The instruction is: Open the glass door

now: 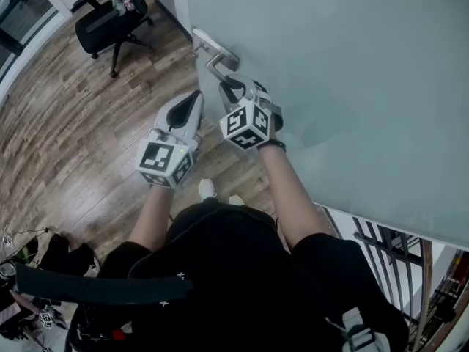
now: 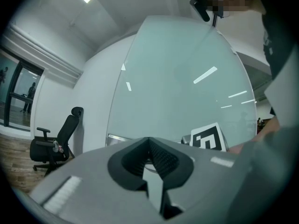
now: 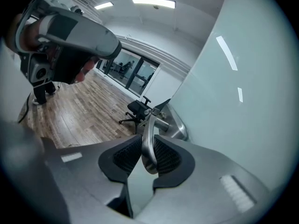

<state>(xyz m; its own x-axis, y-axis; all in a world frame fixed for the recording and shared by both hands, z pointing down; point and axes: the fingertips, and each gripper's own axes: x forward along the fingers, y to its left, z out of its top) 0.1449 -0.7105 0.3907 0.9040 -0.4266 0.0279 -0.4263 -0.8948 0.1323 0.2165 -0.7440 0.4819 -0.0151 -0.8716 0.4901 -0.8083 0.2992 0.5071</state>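
The frosted glass door [image 1: 352, 72] fills the upper right of the head view, and its metal lever handle [image 1: 217, 63] sits near its left edge. My right gripper [image 1: 233, 88] is shut on that lever. In the right gripper view the lever [image 3: 148, 134] runs between the two pads of the right gripper [image 3: 148, 155], which press on it from both sides. My left gripper [image 1: 195, 96] hovers just left of the right one, shut and holding nothing. In the left gripper view, the left gripper [image 2: 150, 143] faces the glass door [image 2: 177, 87], jaw tips together.
A black office chair [image 1: 110, 17] stands on the wood floor [image 1: 73, 138] to the far left of the door. A metal railing [image 1: 396, 255] shows beyond the door's near edge at the lower right. Dark items and cables [image 1: 44, 255] lie at the lower left.
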